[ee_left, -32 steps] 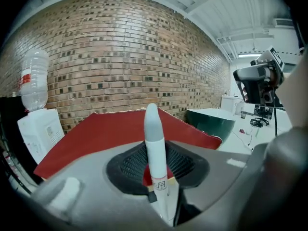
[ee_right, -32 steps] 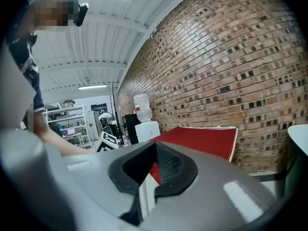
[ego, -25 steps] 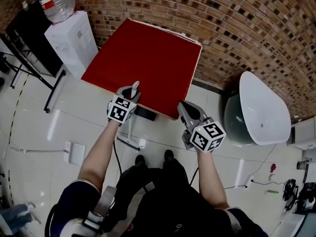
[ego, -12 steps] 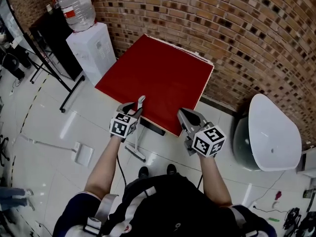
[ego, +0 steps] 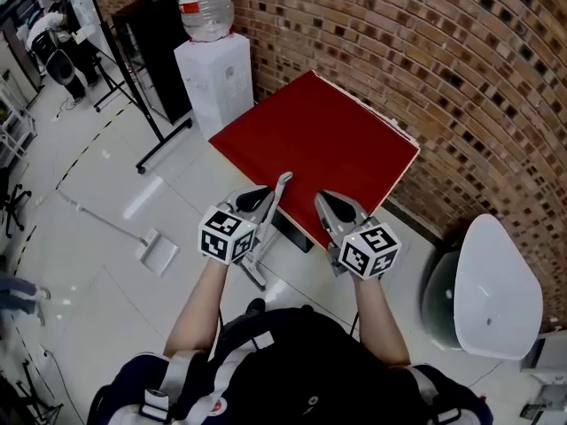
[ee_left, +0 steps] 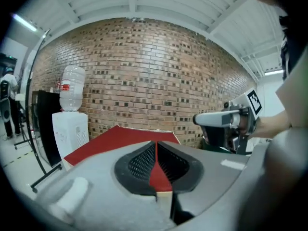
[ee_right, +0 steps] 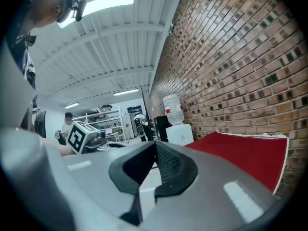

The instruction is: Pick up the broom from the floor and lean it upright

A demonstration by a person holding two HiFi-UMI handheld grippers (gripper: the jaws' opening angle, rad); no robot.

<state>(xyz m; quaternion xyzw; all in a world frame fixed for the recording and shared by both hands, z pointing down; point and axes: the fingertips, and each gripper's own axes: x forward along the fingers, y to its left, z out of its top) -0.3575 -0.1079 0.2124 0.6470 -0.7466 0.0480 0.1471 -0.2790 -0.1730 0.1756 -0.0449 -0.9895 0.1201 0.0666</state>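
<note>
Both claws are empty, the left gripper (ego: 270, 193) closing its jaws on nothing and the right gripper (ego: 332, 204) pinched together by the red table (ego: 328, 140), seemingly because the broom (ego: 158, 253) lies flat on the floor (ego: 89, 317), well off to the left and not yet reached.

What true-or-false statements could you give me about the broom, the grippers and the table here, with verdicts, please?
1. The broom lies flat on the floor. True.
2. The left gripper holds the broom. False: its jaws are closing with nothing between them, and the broom lies apart from it.
3. A water dispenser stands by the brick wall, near the red table. True.
4. The right gripper has its jaws wide apart. False: they are together and empty.
</note>
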